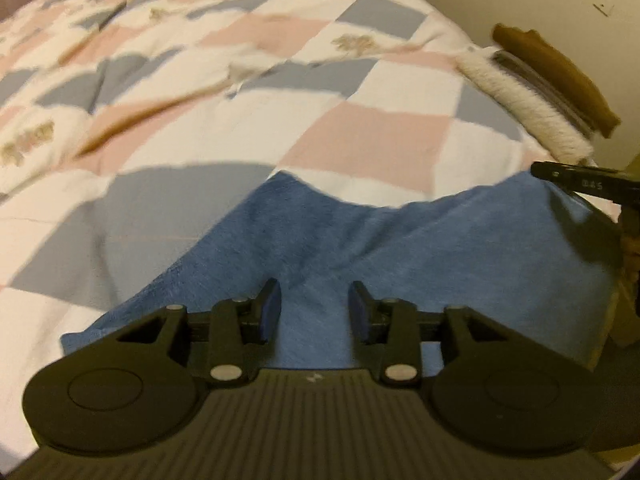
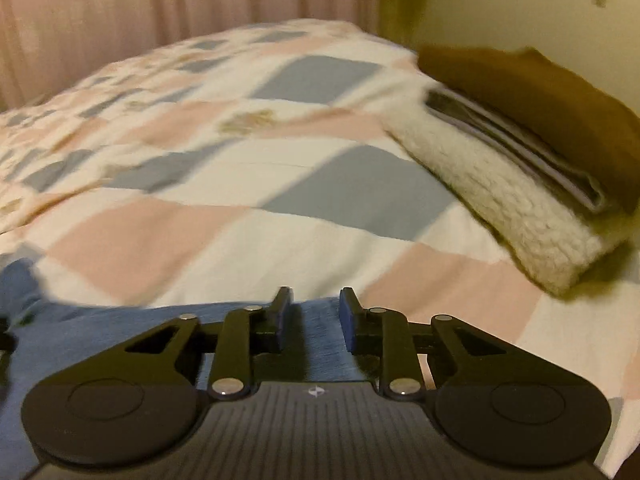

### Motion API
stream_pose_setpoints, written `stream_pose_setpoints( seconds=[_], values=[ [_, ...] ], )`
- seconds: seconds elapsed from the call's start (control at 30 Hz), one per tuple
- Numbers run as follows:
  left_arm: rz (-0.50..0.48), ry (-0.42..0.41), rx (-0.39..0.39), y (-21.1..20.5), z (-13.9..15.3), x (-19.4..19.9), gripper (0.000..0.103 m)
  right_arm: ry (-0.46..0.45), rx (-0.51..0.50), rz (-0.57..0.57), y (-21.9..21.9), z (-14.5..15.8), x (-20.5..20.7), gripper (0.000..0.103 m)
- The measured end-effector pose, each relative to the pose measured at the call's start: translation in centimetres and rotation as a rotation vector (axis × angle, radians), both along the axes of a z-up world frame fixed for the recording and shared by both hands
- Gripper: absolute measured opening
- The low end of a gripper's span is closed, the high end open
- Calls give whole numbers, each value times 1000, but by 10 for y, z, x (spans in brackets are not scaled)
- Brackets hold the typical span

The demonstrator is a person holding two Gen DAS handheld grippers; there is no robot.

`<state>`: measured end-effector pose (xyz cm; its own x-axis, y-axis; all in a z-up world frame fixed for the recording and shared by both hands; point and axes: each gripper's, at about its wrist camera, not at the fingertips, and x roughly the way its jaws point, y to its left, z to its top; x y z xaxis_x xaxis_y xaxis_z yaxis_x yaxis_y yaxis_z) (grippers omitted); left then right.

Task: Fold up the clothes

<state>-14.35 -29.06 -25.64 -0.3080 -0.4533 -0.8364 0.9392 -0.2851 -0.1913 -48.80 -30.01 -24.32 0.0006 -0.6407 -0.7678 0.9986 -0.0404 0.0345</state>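
While over blue cloth, left gripper, right gripper part-open, empty.

Blue fleecy cloth lies rumpled on the bed under both tongs — folded pile, brown on top, well ahead-right.

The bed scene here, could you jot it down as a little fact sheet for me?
surface: checked quilt in pink, grey and white
item being handled: blue cloth, spread near the front edge
finished pile: folded stack, cream fleece at the bottom, brown on top
left gripper: open, above the blue cloth
right gripper: open, over the cloth's edge
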Motion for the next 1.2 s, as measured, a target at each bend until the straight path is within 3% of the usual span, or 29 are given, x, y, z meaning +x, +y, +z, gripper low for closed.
stream_pose_setpoints(
  seconds=[0.03,0.1,0.27,0.4,0.5,0.6,0.67,0.83,0.97,1.03,1.2],
  values=[
    [-5,-3,1,-2,-1,-1,37,-63,13,-44,-3,-3,-11,42],
    [-16,-16,-1,-5,0,-2,37,-175,-5,-113,4,6,-26,42],
    [-17,-84,-45,23,40,15,34,-38,-156,-81,58,55,-20,40],
    [-70,-102,-21,68,64,26,32,-12,-165,-6,113,71,-1,38],
    [-177,-78,16,111,66,17,31,43,-76,20,139,48,14,35],
    [-241,-115,75,137,41,3,34,76,-13,10,141,16,16,34],
    [-234,-165,101,141,26,-2,34,107,-6,13,137,17,22,34],
    [-236,-136,53,139,56,-1,32,64,-75,-62,157,52,32,35],
    [-277,-173,109,140,42,1,32,76,86,-103,161,22,39,36],
    [-305,-210,158,138,26,-1,34,58,103,-158,161,26,42,36],
    [-378,-200,100,123,68,-3,33,16,28,-291,189,75,67,40]
  ],
)
